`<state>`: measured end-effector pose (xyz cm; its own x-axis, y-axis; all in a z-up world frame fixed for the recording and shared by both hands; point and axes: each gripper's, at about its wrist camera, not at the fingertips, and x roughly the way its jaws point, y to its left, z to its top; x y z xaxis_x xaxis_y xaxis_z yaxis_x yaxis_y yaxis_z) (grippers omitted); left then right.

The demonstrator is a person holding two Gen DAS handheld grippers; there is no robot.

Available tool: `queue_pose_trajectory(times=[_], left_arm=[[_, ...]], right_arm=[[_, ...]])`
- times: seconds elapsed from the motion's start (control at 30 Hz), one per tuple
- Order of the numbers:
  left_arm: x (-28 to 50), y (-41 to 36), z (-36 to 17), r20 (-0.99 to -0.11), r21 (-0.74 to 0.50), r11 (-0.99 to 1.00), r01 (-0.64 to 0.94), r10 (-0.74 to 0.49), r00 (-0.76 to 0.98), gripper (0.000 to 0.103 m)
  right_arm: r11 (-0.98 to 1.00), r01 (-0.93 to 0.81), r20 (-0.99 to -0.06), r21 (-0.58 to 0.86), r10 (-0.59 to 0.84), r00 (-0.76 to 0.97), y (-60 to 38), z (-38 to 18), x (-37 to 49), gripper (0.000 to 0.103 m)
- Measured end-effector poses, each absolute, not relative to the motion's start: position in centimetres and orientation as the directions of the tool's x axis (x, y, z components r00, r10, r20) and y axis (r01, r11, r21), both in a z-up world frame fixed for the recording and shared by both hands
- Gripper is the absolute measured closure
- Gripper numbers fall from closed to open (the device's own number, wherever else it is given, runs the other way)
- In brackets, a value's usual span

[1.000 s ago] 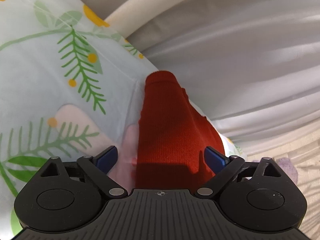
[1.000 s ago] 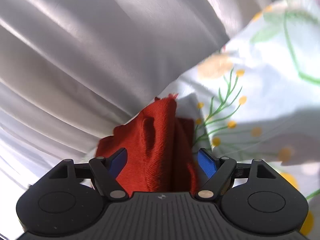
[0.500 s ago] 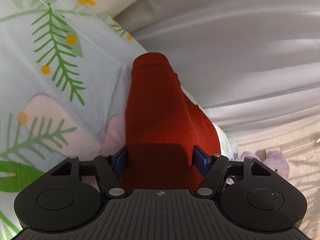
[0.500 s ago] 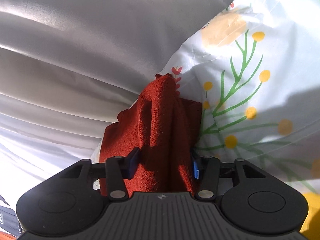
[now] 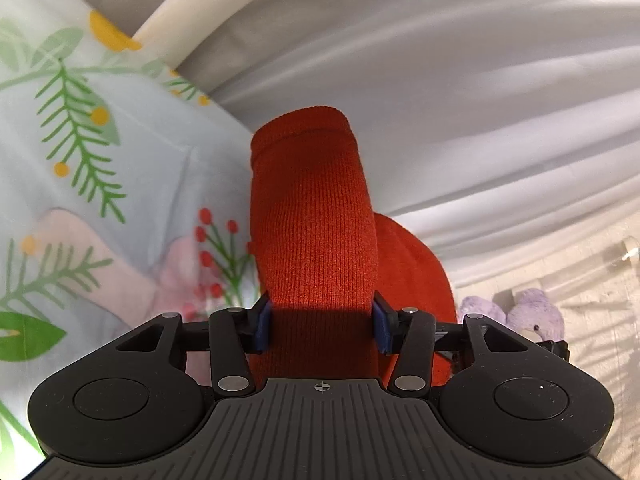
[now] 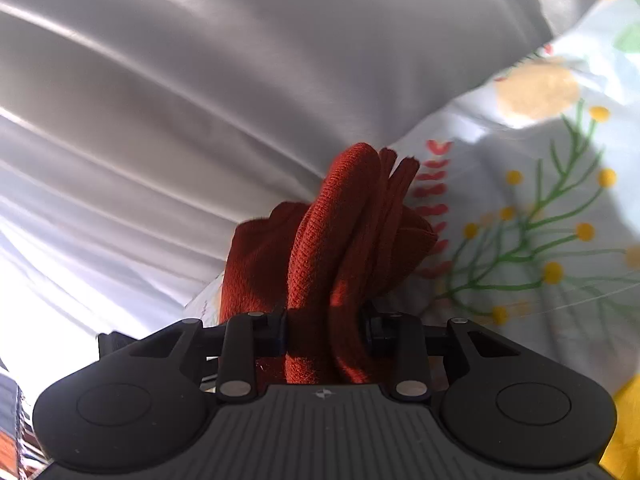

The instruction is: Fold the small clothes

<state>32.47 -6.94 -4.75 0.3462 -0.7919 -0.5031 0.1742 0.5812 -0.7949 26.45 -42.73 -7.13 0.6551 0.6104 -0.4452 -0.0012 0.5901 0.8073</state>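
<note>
A small red knit garment (image 5: 316, 216) lies on a pale floral sheet (image 5: 92, 184). My left gripper (image 5: 322, 322) is shut on one smooth flat end of it, the blue pads pressing both sides. In the right wrist view the same red garment (image 6: 340, 236) is bunched in folds, and my right gripper (image 6: 325, 334) is shut on that bunch. The garment's far end reaches toward the grey curtain in both views. The part between the two grippers is hidden.
A grey pleated curtain (image 5: 460, 80) hangs close behind the sheet's edge, also in the right wrist view (image 6: 200, 92). A purple plush toy (image 5: 532, 314) lies on the pale floor at the right. A cream padded rim (image 5: 192, 16) borders the sheet.
Both grippers have closed from open onto the red garment. The cloth has bunched up between the right fingers, and both views have shifted as the garment is lifted a little.
</note>
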Motion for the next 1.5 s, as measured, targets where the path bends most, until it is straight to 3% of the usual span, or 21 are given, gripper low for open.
queue_pose_trajectory(times=[0.47, 0.83, 0.97, 1.07, 1.13, 1.3, 1.5], left_arm=[[25.8, -1.7, -0.1, -0.531, -0.764, 0.635, 0.114, -0.719, 0.449, 0.051], [24.3, 2.1, -3.6, -0.634, -0.703, 0.708, -0.067, -0.581, 0.511, 0.046], [24.0, 2.2, -3.5, -0.686, -0.641, 0.758, -0.119, -0.497, 0.531, 0.042], [23.7, 2.1, -2.5, -0.705, -0.577, 0.809, -0.113, -0.423, 0.569, 0.04], [23.6, 2.1, -1.8, -0.694, -0.557, 0.822, -0.117, -0.384, 0.61, 0.04], [24.6, 0.7, -0.3, -0.681, -0.498, 0.86, -0.114, -0.307, 0.665, 0.031], [26.6, -2.8, -0.6, -0.692, -0.356, 0.928, -0.111, -0.182, 0.698, 0.026]], right_arm=[[0.538, -0.126, -0.373, 0.834, 0.717, 0.59, -37.4, -3.4, 22.9, 0.073], [0.547, -0.059, -0.449, 0.835, 0.74, 0.5, -31.9, -6.5, 23.7, 0.072], [0.646, -0.011, -0.528, 0.763, 0.633, 0.566, -32.3, -6.5, 23.0, 0.061], [0.814, 0.058, -0.659, 0.578, 0.423, 0.622, -32.5, -5.3, 22.0, 0.053], [0.857, 0.084, -0.646, 0.509, 0.316, 0.694, -32.3, -3.9, 21.2, 0.053], [0.858, -0.032, -0.549, 0.512, 0.356, 0.757, -29.0, -1.8, 22.3, 0.053], [0.91, -0.048, -0.62, 0.411, 0.318, 0.717, -23.1, -4.1, 27.3, 0.054]])
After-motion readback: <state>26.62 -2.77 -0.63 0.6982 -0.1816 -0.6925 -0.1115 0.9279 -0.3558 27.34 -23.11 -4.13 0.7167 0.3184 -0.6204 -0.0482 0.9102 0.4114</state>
